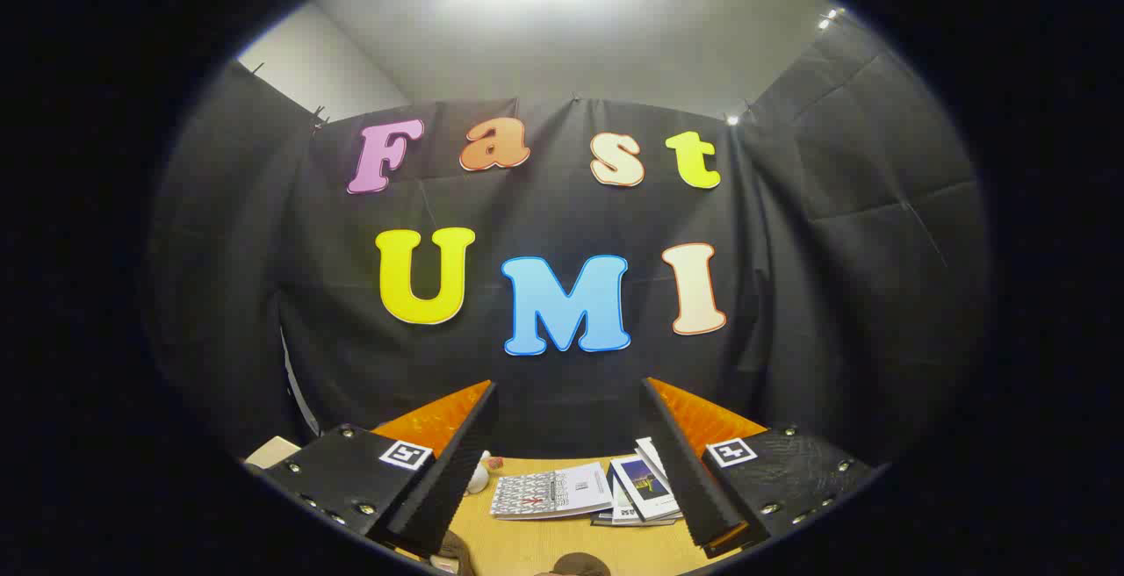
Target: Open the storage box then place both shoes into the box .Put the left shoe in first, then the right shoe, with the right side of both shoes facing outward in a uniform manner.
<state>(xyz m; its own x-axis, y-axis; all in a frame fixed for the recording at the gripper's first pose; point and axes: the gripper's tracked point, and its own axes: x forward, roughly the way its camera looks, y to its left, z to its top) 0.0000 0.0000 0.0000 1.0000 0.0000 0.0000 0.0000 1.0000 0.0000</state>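
My gripper is held high and looks at the booth's back wall, with the tabletop low in view. Its two fingers are black with orange outer sides and stand wide apart, open, with nothing between them. Right at the lower rim, near the finger bases, two brown rounded shapes peek in; they may be parts of the shoes, but too little shows to tell.
Between the fingers lies a wooden table. On it are a grey-and-white booklet and a small stack of magazines. A small white object sits by the left finger. A pale box corner shows beyond the left finger.
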